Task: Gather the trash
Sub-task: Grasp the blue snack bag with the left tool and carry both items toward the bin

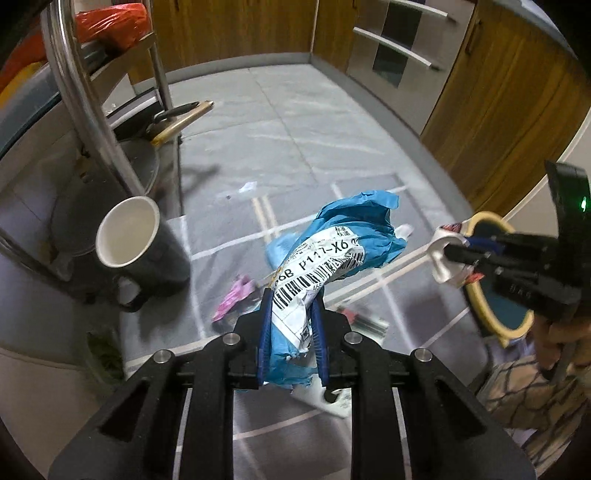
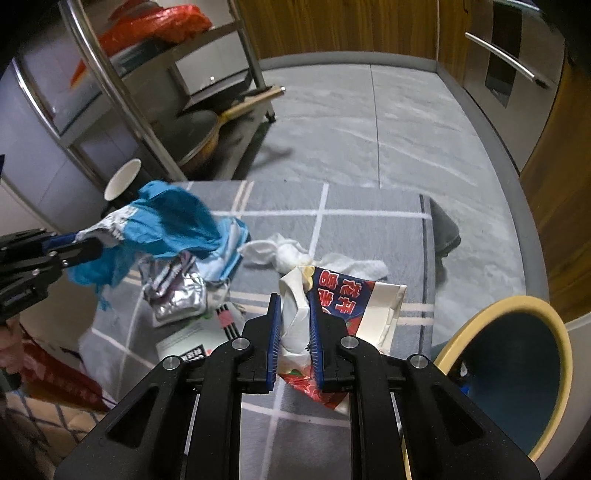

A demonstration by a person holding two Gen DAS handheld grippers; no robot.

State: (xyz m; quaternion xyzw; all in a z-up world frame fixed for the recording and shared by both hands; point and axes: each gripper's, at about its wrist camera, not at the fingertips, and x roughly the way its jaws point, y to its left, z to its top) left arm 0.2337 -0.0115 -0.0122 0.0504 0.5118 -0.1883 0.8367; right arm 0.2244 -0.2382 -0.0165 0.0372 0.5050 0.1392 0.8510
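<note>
A grey rug with pale grid lines (image 2: 332, 229) lies on the grey tiled floor (image 2: 369, 122), and most of the litter sits on it. The largest piece, a crumpled blue mailer bag (image 1: 332, 251) with a white barcode label, hangs clear of the rug, clenched between the fingers of the left gripper (image 1: 291, 299). The right gripper (image 2: 293, 299) has its fingers clamped on a creased white carton with red and navy print (image 2: 347, 302), also lifted off the rug. Below them remain a silver foil wrapper (image 2: 177, 291), a wad of white tissue (image 2: 291, 251), and a small pink wrapper (image 1: 234, 297). A round bin with a cream rim and dark teal inside (image 2: 517, 373) stands just beside the rug's right edge, mouth open. To the left, a dark paper cup with a white inside (image 1: 133, 236) sits near a steel rack (image 2: 122, 85). Beyond the rug's far edge the floor runs bare to the wooden cabinets (image 2: 332, 26).
</note>
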